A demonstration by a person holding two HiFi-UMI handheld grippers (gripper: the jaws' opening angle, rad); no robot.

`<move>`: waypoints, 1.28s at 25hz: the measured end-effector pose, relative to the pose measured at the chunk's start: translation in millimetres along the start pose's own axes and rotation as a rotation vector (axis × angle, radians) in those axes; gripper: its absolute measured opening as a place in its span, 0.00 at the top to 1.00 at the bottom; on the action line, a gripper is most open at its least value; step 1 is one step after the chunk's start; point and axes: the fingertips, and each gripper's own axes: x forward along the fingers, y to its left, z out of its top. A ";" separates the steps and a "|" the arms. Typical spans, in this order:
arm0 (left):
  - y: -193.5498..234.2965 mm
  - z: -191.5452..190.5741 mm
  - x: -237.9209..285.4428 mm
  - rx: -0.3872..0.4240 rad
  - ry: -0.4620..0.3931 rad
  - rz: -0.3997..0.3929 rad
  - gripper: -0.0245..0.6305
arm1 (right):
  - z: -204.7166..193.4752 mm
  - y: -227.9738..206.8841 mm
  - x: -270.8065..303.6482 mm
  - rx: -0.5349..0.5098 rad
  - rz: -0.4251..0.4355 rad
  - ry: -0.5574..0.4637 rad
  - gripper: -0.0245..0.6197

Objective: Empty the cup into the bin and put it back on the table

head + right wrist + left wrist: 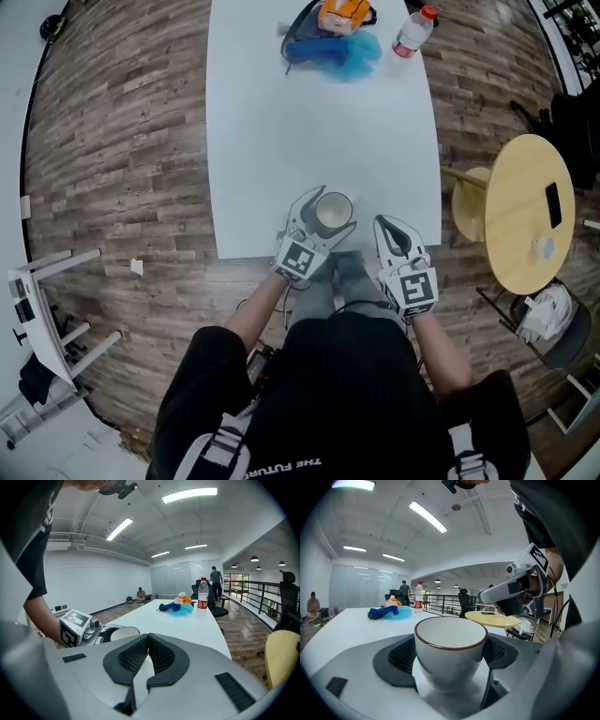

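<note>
The cup [449, 656] stands upright on the white table [309, 122], its mouth facing straight up and its long axis vertical. It is white with a thin dark red line round the rim, and what shows of the inside is bare white. It sits close to the table's near edge, a little towards the near right corner, and well away from the far edge.

The left gripper [329, 211] lies low at that near edge with its jaws spread wide, one on each side of the cup. The cup stands squarely between them, deep in the gap and closer to the gripper's body than to the jaw tips. The dark ribbed pads [401, 656] flank its wall on both sides and do not look pressed against it (the cup's own body hides where each pad ends).

The right gripper [148, 644] hovers just to the right of the left one, over the near edge, with its jaws pressed together and nothing between them.

At the far edge lie a blue cloth [336, 52], an orange bundle [343, 14] and a water bottle [413, 31]
</note>
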 end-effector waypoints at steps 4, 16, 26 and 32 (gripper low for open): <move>-0.2 3.6 7.3 0.007 -0.006 -0.015 0.33 | 0.9 0.8 0.4 0.006 0.001 -0.006 0.94; 10.4 21.4 6.7 -0.062 -0.031 -0.051 0.33 | 16.1 -8.9 7.0 -0.013 -0.001 -0.043 0.94; 50.1 185.0 -39.7 -0.044 -0.112 -0.048 0.33 | 139.5 -2.0 8.6 -0.112 0.075 -0.268 0.94; 56.1 252.6 -58.7 -0.009 -0.134 -0.104 0.33 | 204.0 9.1 11.3 -0.115 0.163 -0.380 0.75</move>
